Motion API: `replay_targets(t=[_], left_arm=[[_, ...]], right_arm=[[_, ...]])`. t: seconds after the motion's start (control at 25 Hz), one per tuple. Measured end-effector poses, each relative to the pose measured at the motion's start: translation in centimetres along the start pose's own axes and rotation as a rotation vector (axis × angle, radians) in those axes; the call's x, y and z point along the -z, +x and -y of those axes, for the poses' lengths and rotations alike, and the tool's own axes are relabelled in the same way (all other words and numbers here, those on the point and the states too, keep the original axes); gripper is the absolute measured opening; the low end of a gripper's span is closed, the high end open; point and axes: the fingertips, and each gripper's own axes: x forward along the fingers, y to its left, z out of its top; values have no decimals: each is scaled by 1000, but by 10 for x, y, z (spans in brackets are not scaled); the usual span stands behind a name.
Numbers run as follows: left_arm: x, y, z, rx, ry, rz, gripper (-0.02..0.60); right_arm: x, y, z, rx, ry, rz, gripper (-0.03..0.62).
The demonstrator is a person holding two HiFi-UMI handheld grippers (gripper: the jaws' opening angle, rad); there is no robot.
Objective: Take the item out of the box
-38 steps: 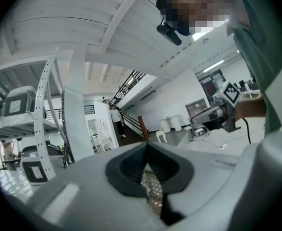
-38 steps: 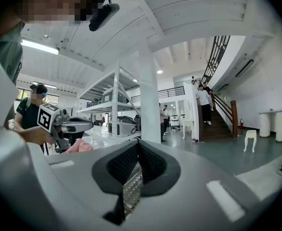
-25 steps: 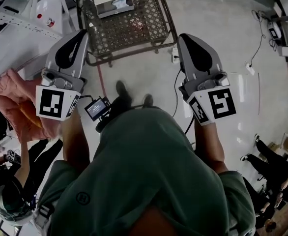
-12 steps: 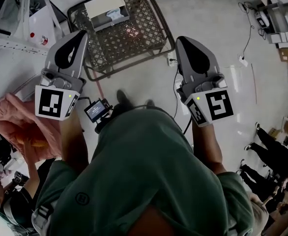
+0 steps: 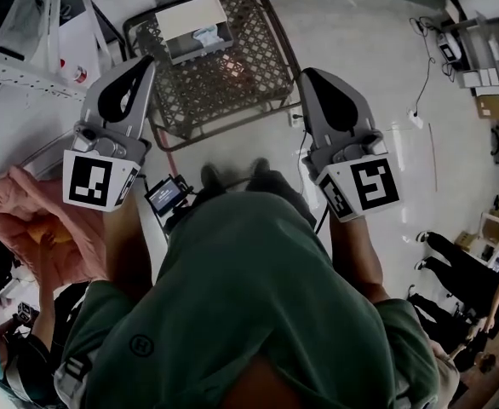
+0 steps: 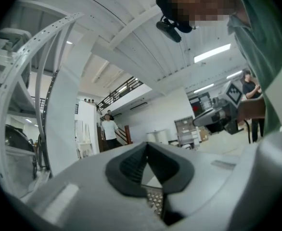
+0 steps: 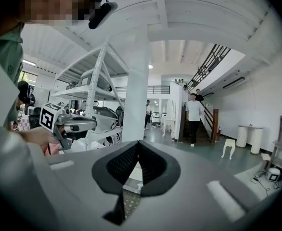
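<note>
A white open-topped box (image 5: 190, 15) stands at the far end of a dark metal mesh table (image 5: 232, 66). Something pale and crumpled, the item (image 5: 205, 34), shows inside the box. My left gripper (image 5: 146, 60) is held over the table's near left corner, short of the box; its jaws meet at the tips with nothing between them (image 6: 147, 146). My right gripper (image 5: 305, 73) hovers just off the table's right edge, also shut and empty (image 7: 137, 144). Both point level, side by side, in front of the person's green shirt.
A white shelving rack (image 5: 20, 41) stands at left, and a person there holds pink cloth (image 5: 28, 220). Cables (image 5: 420, 83) lie on the pale floor to the right, with people (image 5: 462, 262) beyond. A white pillar (image 7: 135, 81) rises ahead.
The mesh table with the box has drawn closer to both grippers as the person carrying them stepped forward. Both grippers stayed shut and side by side.
</note>
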Motion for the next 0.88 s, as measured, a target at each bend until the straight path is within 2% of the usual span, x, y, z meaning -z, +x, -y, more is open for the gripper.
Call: replay_targets(t=[0.24,0.52,0.88], left_arm=[[14,13,-18,-65,1,-44,0],[25,51,-34,-180,3,-116,0],[32,101,-26,-296,1,-154,0]], right_arm=[[7,38,19,-77,5,-2,6],[11,94,61,-214,1,-1,6],[23,131,113,-353,-1,1,6]])
